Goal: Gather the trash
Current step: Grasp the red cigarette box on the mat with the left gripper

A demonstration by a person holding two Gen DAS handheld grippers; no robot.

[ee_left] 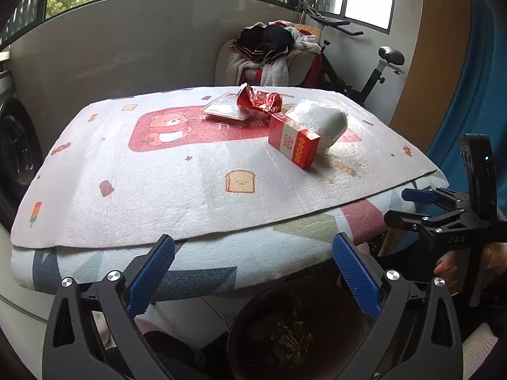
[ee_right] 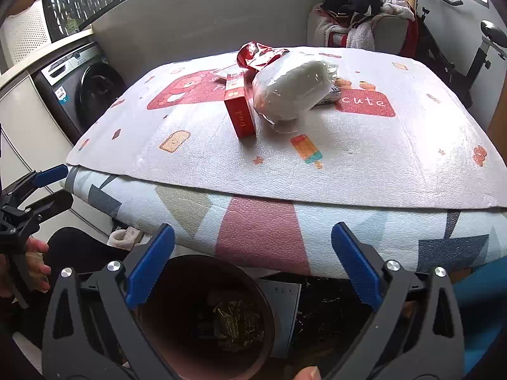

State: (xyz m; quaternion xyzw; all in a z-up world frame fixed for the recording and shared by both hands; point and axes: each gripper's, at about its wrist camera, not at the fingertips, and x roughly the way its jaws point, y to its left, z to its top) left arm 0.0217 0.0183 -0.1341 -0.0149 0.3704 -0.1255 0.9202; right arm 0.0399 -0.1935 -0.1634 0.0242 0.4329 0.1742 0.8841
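Note:
Trash lies on the far part of the table mat (ee_left: 126, 190): a red box (ee_left: 293, 141) (ee_right: 240, 110), a white bundle in clear plastic (ee_left: 323, 120) (ee_right: 291, 91), a crumpled red wrapper (ee_left: 258, 99) (ee_right: 256, 52) and a clear flat packet (ee_left: 223, 106). Below the table's near edge stands a dark brown bin (ee_left: 285, 332) (ee_right: 206, 316) with wrappers inside. My left gripper (ee_left: 253, 253) (ee_right: 41, 186) hangs open and empty above the bin. My right gripper (ee_right: 253, 247) (ee_left: 421, 209) is beside it, jaws wide apart, nothing between them.
A washing machine (ee_right: 82, 85) stands to the left of the table. Behind the table are a chair piled with clothes (ee_left: 272, 50) and an exercise bike (ee_left: 380, 63). A person's hand (ee_right: 35, 259) holds the left gripper's handle.

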